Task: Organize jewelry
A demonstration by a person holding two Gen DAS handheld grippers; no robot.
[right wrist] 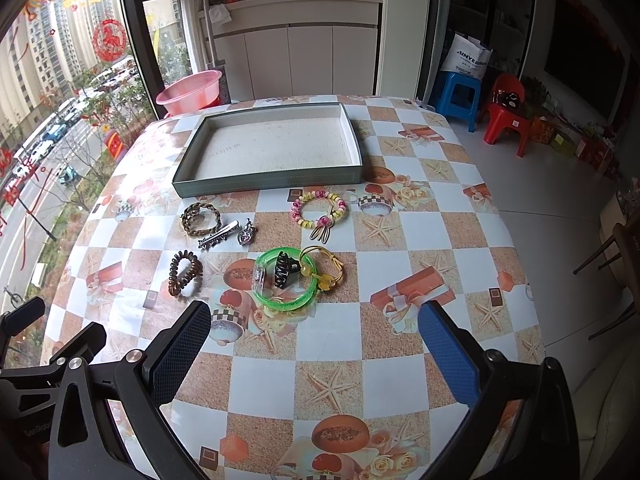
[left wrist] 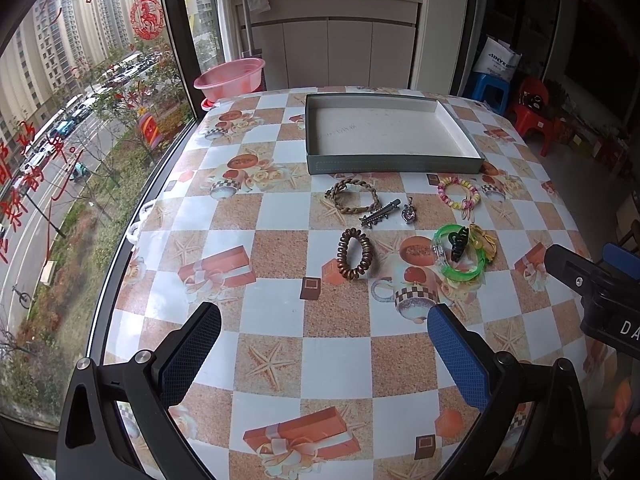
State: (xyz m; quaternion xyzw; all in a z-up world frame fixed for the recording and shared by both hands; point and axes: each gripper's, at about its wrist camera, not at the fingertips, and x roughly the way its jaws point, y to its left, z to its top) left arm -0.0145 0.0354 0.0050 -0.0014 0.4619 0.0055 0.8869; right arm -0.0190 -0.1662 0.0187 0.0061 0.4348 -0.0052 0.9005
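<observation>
Both your grippers hover over checkered table (right wrist: 280, 380), left gripper (left wrist: 324, 356) and right gripper (right wrist: 314, 354) spread wide, nothing held. Jewelry clustered mid-table, just short of empty box (right wrist: 276, 148). Green bangle (right wrist: 286, 280): rigid, light, probably slick plastic; pinch across rim, black claw clip (right wrist: 285, 269) lies inside it. Brown coil tie (left wrist: 354, 254): soft, springy, squeeze across loop. Silver barrette (left wrist: 380, 213) and small pendant (left wrist: 409, 212): thin, flat, hard to get under; grip edge-on. Braided bracelet (right wrist: 200, 219), beaded tie (right wrist: 319, 210): floppy.
</observation>
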